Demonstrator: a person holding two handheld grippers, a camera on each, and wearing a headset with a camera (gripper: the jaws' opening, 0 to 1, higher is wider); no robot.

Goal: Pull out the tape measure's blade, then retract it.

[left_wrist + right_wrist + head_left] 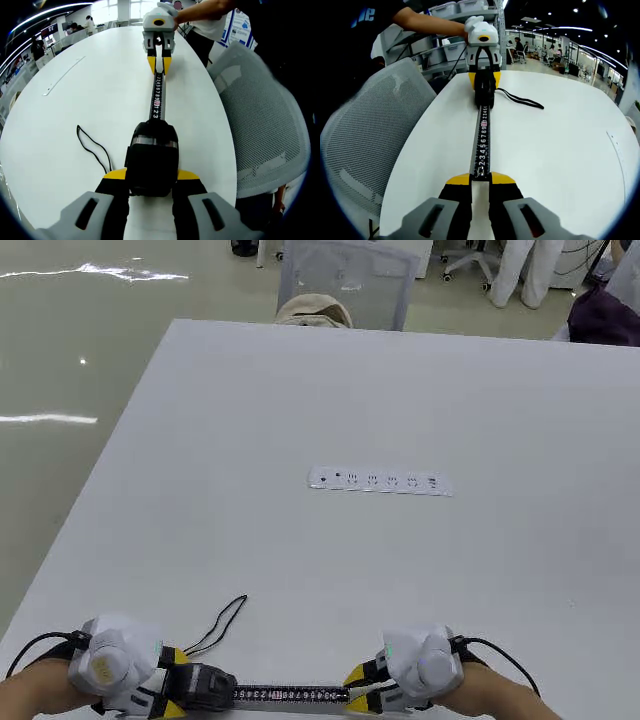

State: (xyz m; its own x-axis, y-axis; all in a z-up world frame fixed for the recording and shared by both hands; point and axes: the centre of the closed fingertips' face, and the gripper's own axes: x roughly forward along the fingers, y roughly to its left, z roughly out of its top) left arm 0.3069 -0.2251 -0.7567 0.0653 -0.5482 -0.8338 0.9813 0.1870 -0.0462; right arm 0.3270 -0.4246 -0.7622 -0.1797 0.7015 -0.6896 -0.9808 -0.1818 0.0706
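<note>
A black tape measure case sits clamped between the yellow-tipped jaws of my left gripper, low at the table's near edge. Its black blade with white numerals runs straight out to my right gripper, which is shut on the blade's end. In the head view the blade spans the gap between the left gripper and the right gripper. A black wrist strap loops away from the case across the white table.
A white power strip lies flat mid-table. A grey mesh chair stands at the far edge, another mesh chair close beside the near edge. The white tabletop stretches wide beyond the grippers.
</note>
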